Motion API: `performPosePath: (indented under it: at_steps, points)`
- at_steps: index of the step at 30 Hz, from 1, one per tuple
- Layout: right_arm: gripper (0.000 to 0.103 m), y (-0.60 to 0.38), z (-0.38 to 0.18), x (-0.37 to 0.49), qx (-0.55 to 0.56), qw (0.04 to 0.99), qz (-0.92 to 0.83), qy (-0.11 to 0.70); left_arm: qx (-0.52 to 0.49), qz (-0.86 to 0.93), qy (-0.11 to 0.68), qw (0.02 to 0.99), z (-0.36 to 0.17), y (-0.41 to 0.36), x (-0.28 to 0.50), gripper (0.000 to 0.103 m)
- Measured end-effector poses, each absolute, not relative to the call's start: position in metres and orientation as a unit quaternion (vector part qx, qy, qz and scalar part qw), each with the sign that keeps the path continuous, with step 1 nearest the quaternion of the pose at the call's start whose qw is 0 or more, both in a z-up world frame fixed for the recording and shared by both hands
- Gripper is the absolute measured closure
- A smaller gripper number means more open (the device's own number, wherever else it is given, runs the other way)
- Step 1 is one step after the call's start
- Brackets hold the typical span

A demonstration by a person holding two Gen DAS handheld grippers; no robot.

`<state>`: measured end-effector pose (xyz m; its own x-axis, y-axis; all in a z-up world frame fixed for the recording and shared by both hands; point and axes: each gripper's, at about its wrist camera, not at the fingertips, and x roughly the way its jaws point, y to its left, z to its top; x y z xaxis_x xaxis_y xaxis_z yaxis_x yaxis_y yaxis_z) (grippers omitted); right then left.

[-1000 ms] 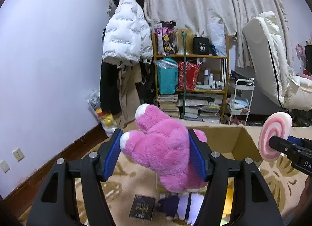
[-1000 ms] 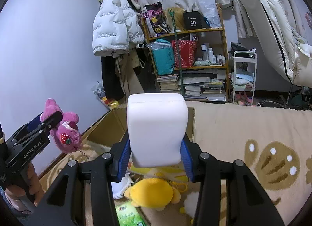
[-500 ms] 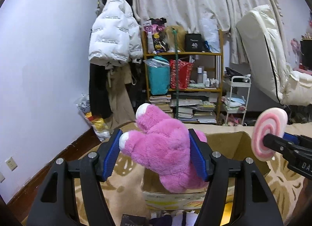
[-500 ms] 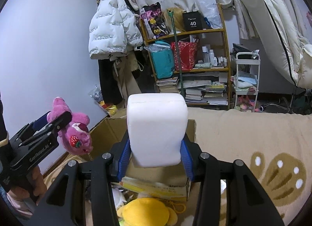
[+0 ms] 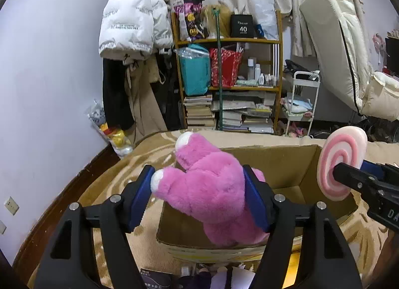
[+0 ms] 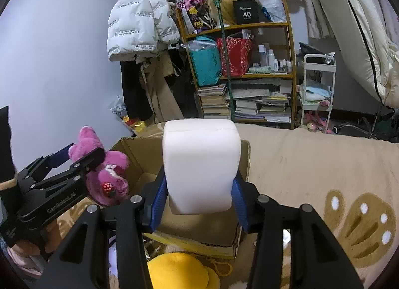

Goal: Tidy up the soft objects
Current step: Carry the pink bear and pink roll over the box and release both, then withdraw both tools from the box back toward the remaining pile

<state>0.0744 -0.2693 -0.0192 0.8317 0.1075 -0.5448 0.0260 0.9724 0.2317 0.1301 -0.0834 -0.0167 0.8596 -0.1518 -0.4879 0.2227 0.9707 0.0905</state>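
Note:
A pink plush bear point(image 5: 209, 196) hangs between the blue pads of my left gripper point(image 5: 199, 196), above the open cardboard box point(image 5: 274, 150). The left jaws are opening, but both pads still touch the plush. In the right wrist view the bear point(image 6: 109, 179) dangles from the left gripper point(image 6: 84, 159) over the box's left wall point(image 6: 134, 146). My right gripper point(image 6: 199, 199) is shut on a thick soft cushion point(image 6: 200, 164), white along its edge. Its round face, a pink-and-white swirl point(image 5: 341, 161), shows by the box's right side, held by the right gripper point(image 5: 349, 176).
A yellow plush point(image 6: 174, 271) lies on the floor in front of the box, beside a dark booklet point(image 5: 154, 276). Behind stand a cluttered shelf point(image 5: 229, 84), a hanging white jacket point(image 5: 132, 22), a white cart point(image 5: 301, 99) and a leaning mattress point(image 5: 336, 47). A beige paw-print carpet point(image 6: 311, 164) spreads right.
Both grippers have moved forward and down toward the box, which now looms larger beneath them. The left jaws stand a little wider around the bear. The cushion stays gripped.

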Motion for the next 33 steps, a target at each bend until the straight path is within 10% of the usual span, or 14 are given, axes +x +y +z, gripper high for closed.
performPosePath:
  at_steps: [7,24,33]
  points:
    - [0.050,-0.271,-0.025,0.075,0.125,0.943,0.031,0.306,0.053,-0.098,0.267,0.957,-0.024,-0.081,0.135,0.032]
    - [0.000,-0.269,-0.027,0.064,0.096,0.950,0.021,0.295,0.070,-0.062,0.290,0.952,-0.026,-0.060,0.128,0.003]
    - [0.000,-0.270,-0.020,0.046,0.080,0.950,0.006,0.302,0.078,-0.045,0.290,0.953,-0.012,-0.038,0.102,0.002]
